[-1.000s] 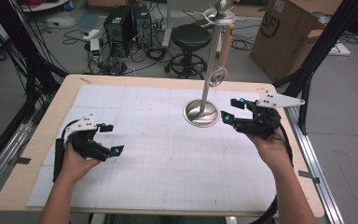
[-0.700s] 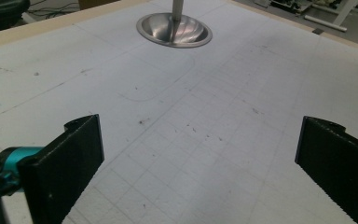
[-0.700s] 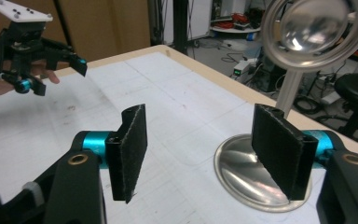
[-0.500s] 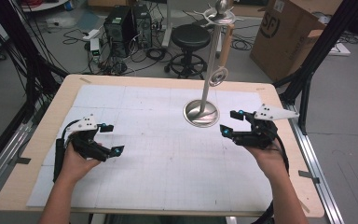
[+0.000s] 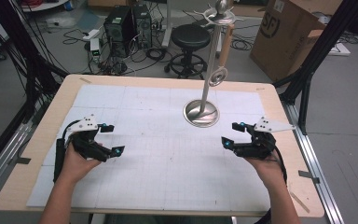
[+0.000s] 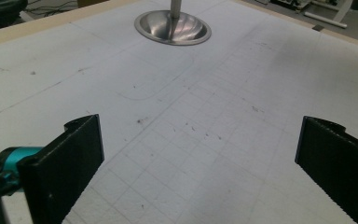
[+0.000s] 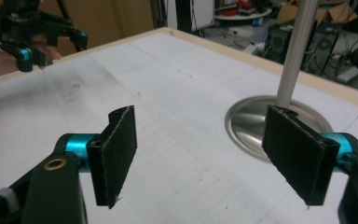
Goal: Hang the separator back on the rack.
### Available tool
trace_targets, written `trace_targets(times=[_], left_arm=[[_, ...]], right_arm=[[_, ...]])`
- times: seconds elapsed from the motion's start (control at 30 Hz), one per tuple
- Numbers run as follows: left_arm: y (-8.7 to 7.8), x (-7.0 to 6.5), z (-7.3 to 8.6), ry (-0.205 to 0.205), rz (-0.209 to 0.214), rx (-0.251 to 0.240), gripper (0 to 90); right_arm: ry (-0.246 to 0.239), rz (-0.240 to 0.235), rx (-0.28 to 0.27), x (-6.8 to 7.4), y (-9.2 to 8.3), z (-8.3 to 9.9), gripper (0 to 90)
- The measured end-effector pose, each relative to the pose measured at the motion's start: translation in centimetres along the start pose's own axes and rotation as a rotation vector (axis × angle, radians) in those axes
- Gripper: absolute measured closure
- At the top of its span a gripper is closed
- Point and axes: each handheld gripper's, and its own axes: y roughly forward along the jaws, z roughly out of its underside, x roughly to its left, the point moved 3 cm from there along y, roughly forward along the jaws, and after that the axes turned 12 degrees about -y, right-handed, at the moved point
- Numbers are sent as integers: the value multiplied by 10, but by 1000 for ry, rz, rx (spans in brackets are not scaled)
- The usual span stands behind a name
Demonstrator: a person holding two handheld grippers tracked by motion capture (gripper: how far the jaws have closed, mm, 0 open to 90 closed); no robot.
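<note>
Metal stand (image 5: 202,112) sits on the far-right part of the worktop (image 5: 37,154), on the white gridded mat (image 5: 168,154): round dished base, thin upright pole, small ring part hanging off the pole midway up. Right gripper (image 5: 233,135) is near the base, just toward the person's side and a little right of it, not touching. In the right gripper view the base (image 7: 251,121) lies between and beyond the two jaws, the pole (image 7: 294,51) rising above the right-hand jaw.

Left gripper (image 5: 109,139) is well apart from the stand, over the mat's left side. In the left gripper view the stand's base (image 6: 172,28) is far ahead at top centre.

Both forearms come in from the near edge, each hand wrapped around its gripper body, jaws pointing inward toward mat centre. Left hand (image 5: 77,163) low over the mat; right hand (image 5: 265,165) likewise.

Both grippers spread wide, jaws well apart, nothing between them, grasping nothing. Left gripper also visible far off in the right gripper view (image 7: 39,44), jaws parted.
</note>
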Motion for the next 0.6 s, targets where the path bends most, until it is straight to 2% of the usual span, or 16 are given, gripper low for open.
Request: trace_targets(times=[0.3,0.6], left_arm=[[1,-2,0,2,2,-2,16],[1,0,0,3,-1,0,16]], right_arm=[[18,-11,8,2,3,13,183],[46,0,31,-5,8,25,148]])
